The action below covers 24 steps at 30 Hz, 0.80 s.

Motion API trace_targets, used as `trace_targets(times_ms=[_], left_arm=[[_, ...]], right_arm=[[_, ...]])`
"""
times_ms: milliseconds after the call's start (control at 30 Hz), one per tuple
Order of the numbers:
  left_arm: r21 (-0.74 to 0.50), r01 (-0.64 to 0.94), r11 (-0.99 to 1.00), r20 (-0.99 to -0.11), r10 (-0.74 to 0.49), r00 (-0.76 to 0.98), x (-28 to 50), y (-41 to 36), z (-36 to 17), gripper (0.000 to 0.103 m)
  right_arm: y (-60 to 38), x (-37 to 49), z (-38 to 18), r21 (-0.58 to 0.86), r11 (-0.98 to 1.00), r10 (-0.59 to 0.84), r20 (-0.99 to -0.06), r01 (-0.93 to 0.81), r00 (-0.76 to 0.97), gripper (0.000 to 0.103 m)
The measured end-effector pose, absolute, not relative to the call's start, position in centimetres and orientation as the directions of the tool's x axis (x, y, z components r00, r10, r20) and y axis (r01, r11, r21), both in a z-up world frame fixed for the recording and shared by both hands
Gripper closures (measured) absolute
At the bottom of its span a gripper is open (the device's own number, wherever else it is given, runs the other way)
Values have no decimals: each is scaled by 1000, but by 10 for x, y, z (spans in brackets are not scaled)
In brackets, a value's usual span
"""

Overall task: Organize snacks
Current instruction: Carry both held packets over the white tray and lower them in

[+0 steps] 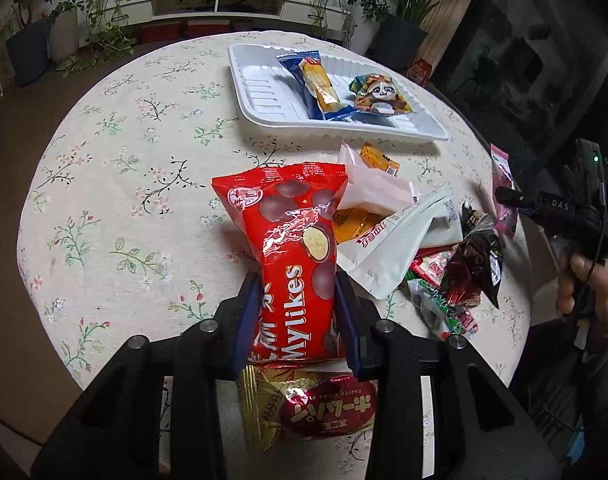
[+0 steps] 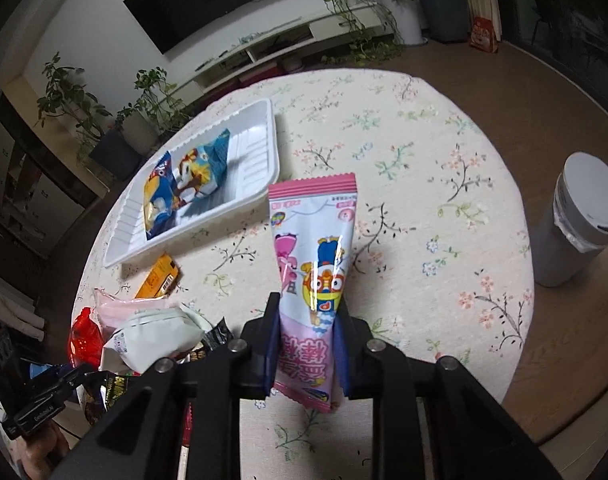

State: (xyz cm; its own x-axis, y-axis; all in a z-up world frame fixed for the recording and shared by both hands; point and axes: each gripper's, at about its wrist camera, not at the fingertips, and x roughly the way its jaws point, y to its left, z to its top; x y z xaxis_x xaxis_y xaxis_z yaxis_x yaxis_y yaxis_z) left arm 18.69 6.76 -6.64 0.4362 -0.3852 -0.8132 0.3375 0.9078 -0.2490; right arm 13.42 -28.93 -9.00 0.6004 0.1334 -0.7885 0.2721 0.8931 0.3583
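Left tool [image 1: 297, 312] is clenched on a red bag [image 1: 293, 248], blue pads pressing both its sides. The bag's lower end is hidden between the tool's arms; its upper end stands clear above the worktop [image 1: 143, 160].

Right tool [image 2: 308, 344] is clenched on a pink sachet [image 2: 314, 260], held upright, bottom edge hanging just below the pads. From the left wrist view only a strip of this sachet shows at the right edge, and the hand [image 1: 588, 284] on that tool is cut off by the frame.

White tray [image 1: 263, 92] sits on the far side of the worktop. It holds two packets, touching: a blue-and-yellow packet [image 1: 320, 80] and a panda packet [image 1: 378, 94].

Loose pile [image 1: 432, 240] lies between the tools: a white pouch [image 1: 396, 248], an orange packet [image 1: 380, 156], a pale pink bag and dark wrappers overlap, so their edges and labels are hard to make out.

A gold wrapper [image 1: 312, 408] with a red oval label lies under the left tool, partly hidden by its arms.

Beyond the worktop edge stands a grey bin [image 2: 576, 216], cut off at the right.
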Motion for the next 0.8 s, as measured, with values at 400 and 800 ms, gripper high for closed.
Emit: trace_targets(times_ms=[400,800], left_arm=[[-316,312,896,-781,-432,450,186,79,-61,72],[-374,292,880,-746,-472,469,186,88,-56,76]], right_arm=[[-293,133,-85,438,867,204,-747,238,632,78],[-298,130,-85,494,838,247,-721,230,648,78]])
